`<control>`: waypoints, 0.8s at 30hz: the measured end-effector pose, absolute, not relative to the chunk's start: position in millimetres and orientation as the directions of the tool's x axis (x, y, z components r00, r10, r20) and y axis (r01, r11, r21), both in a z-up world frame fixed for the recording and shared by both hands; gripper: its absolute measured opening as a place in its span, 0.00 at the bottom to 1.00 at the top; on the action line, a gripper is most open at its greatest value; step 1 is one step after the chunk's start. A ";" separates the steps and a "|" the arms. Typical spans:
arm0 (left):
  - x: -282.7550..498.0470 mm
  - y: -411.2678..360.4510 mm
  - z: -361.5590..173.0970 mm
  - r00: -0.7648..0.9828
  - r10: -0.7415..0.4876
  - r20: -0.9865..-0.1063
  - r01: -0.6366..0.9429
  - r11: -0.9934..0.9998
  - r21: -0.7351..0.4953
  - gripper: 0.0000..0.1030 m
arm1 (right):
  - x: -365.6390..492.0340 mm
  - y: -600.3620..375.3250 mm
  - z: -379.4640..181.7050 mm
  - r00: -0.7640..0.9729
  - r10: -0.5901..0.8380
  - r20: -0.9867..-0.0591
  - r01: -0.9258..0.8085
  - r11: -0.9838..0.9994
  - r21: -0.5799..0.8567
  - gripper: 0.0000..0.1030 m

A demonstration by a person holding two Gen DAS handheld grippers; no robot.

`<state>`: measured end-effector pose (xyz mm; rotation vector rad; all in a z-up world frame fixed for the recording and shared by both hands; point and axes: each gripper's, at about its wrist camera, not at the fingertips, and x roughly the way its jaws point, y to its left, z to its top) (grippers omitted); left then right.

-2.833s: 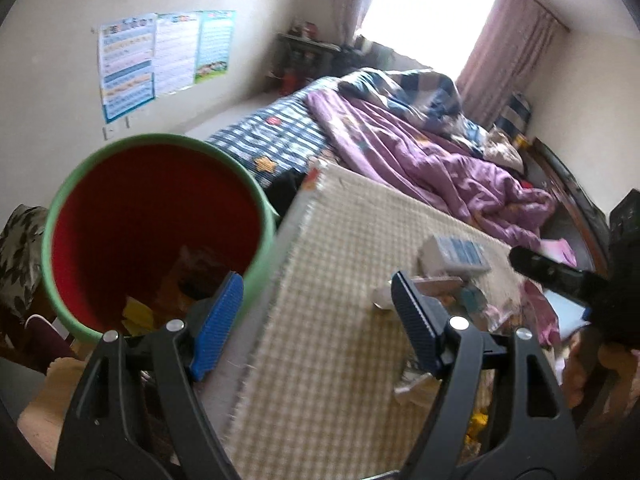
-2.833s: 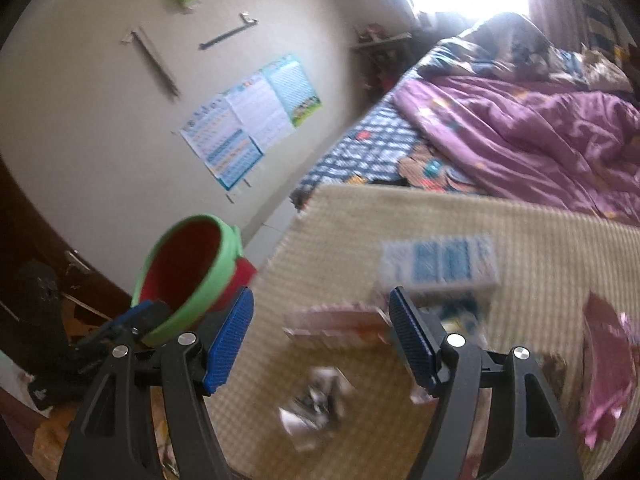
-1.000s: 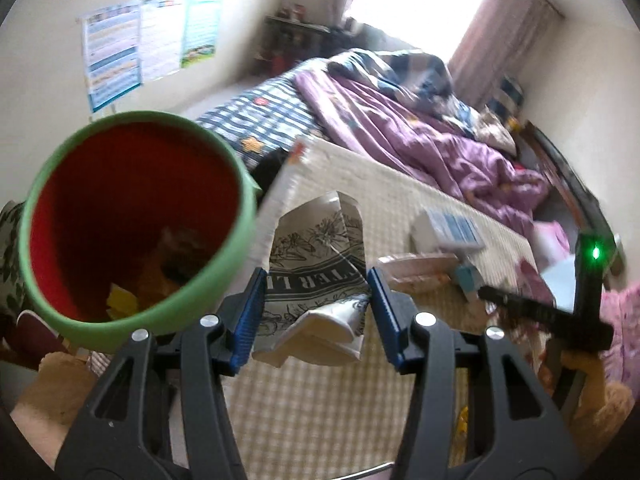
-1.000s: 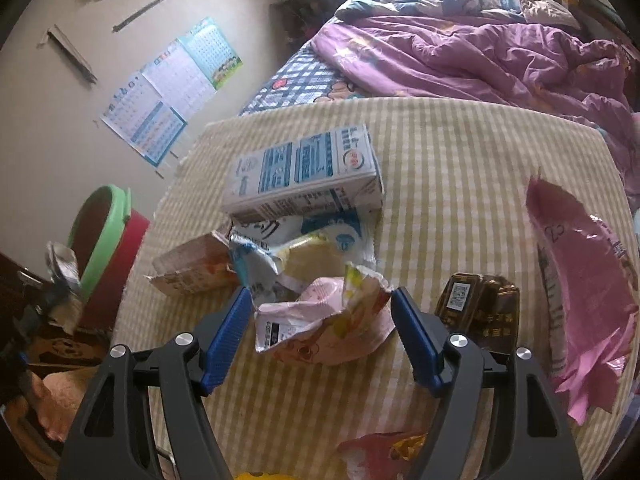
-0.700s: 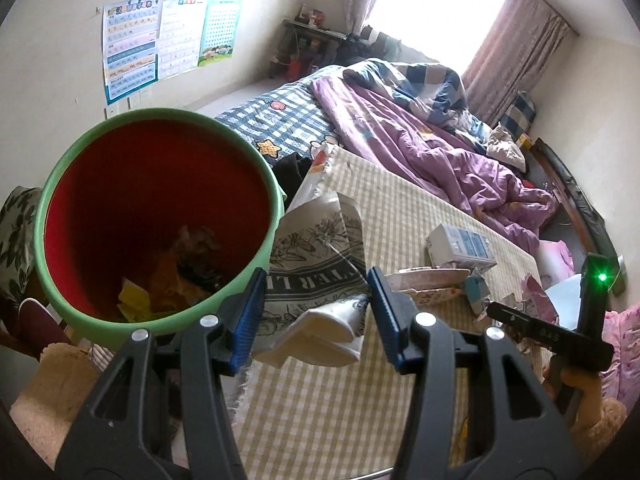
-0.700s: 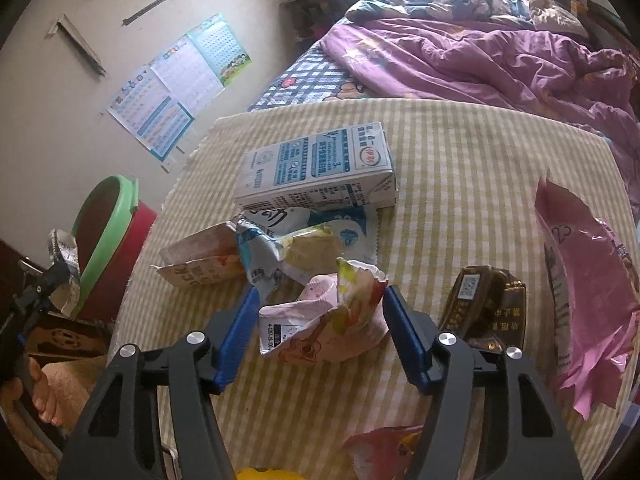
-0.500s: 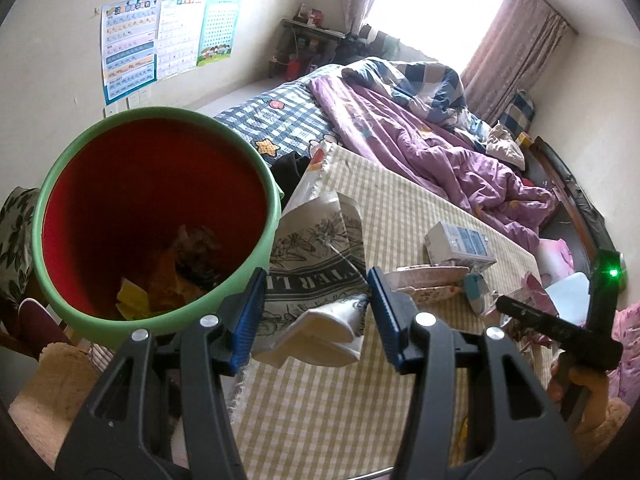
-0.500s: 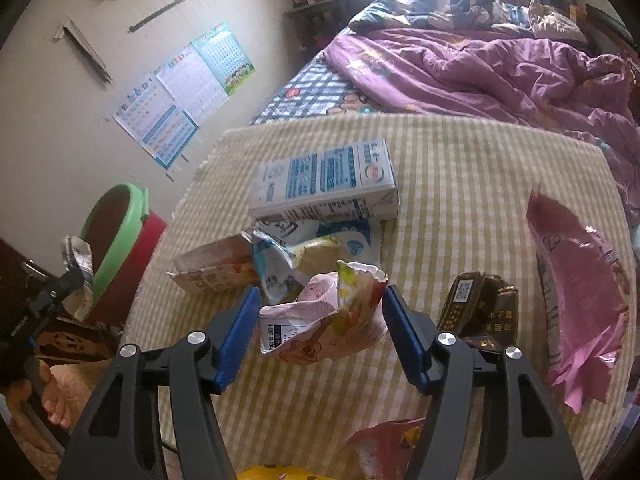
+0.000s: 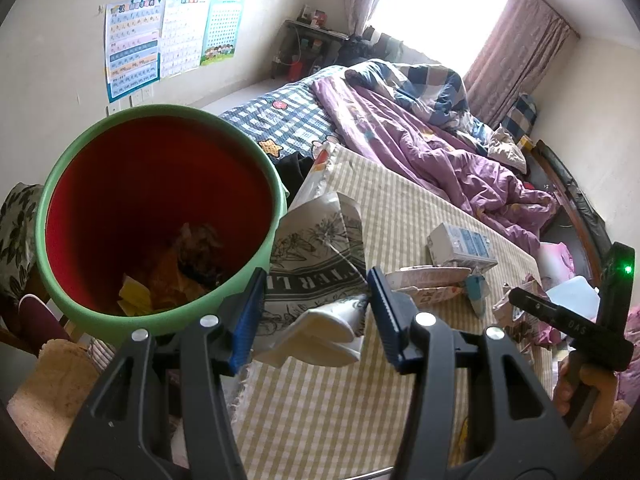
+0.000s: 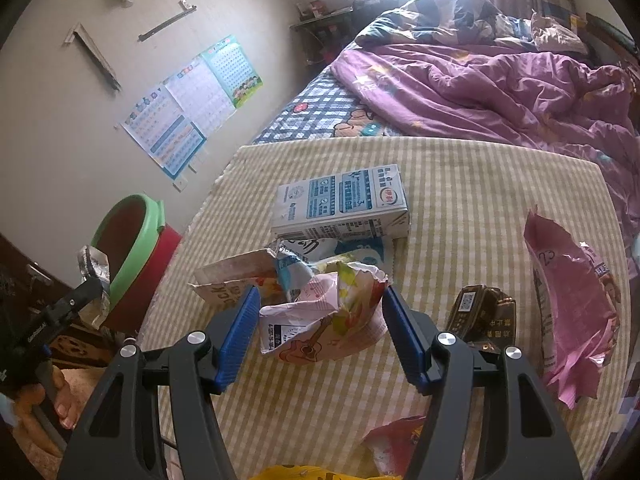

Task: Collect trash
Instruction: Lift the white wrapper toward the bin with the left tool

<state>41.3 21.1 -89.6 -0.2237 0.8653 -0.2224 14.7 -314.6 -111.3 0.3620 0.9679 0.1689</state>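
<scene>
Left wrist view: the left hand-held gripper (image 9: 316,316) has its blue pads clamped on a crumpled grey-and-white printed paper wrapper (image 9: 320,264), held just beside the green rim of a round red plastic bin (image 9: 160,216) that stands at the end of the counter (image 9: 340,408) with its yellow-and-white checked cloth. Scraps of yellow and brown rubbish lie in the bottom of the bin. In the right wrist view, the right hand-held gripper (image 10: 318,334) is clamped on a crumpled pink, yellow and white snack packet (image 10: 320,316), its pads pressing both sides. Just beyond the packet lie a torn blue-and-white wrapper (image 10: 320,256) and a flattened beige packet (image 10: 236,276), and beyond those a white-and-blue milk carton (image 10: 340,204) lies on its side. To the right rest a dark brown foil wrapper (image 10: 480,312) and, near the counter's edge, a long pink plastic bag (image 10: 568,304). Behind the counter a bed (image 10: 480,80) carries a rumpled purple quilt, and three coloured charts (image 9: 168,40) hang on the wall. A person's hand (image 9: 580,384) grips the right tool's handle.
</scene>
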 end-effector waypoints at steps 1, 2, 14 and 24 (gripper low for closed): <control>41.4 20.9 -89.6 0.629 -0.282 -0.725 0.103 0.954 -0.282 0.48 | 14.9 -314.6 -111.6 0.559 0.297 -0.774 0.022 0.928 0.372 0.60; 41.6 21.1 -89.9 0.628 -0.282 -0.725 0.104 0.954 -0.281 0.48 | 14.0 -314.6 -112.1 0.558 0.297 -0.775 0.023 0.928 0.372 0.60; 38.0 18.2 -96.9 0.619 -0.280 -0.734 0.101 0.955 -0.279 0.48 | 12.2 -315.3 -130.0 0.513 0.298 -0.805 0.036 0.930 0.367 0.67; 39.6 18.5 -96.7 0.612 -0.286 -0.738 0.110 0.954 -0.278 0.48 | 7.8 -322.8 -135.7 0.503 0.292 -0.814 0.060 0.927 0.369 0.73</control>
